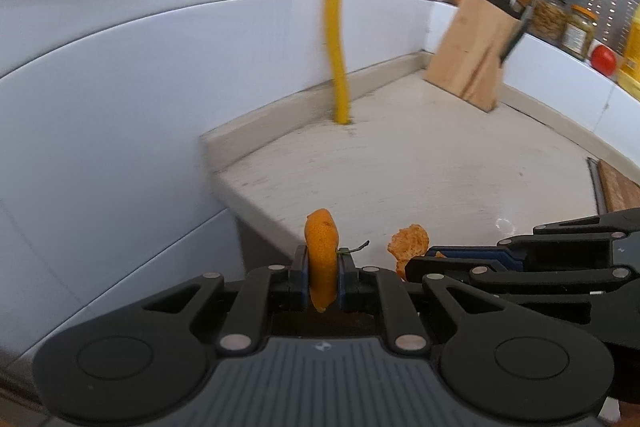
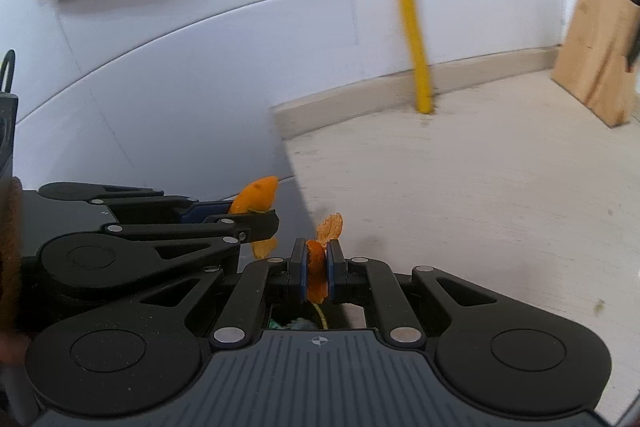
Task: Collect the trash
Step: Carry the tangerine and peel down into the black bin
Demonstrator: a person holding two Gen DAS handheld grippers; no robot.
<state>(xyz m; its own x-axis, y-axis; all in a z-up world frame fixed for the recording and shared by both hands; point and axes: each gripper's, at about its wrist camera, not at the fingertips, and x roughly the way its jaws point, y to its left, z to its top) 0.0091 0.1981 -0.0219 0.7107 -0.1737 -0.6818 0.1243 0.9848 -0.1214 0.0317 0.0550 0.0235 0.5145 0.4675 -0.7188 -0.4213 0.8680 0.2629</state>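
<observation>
In the left wrist view my left gripper is shut on a curved piece of orange peel with a small green stem. It hangs over the near left corner of the pale countertop. My right gripper comes in from the right, holding a second, crinkled peel piece. In the right wrist view the right gripper is shut on that orange peel, whose top sticks up above the pads. The left gripper sits just to its left, clamping its own peel.
A yellow pole stands at the back of the counter against the white tiled wall. A wooden knife block leans at the back right, with jars and a red round thing on a ledge. A wooden board edge lies at right.
</observation>
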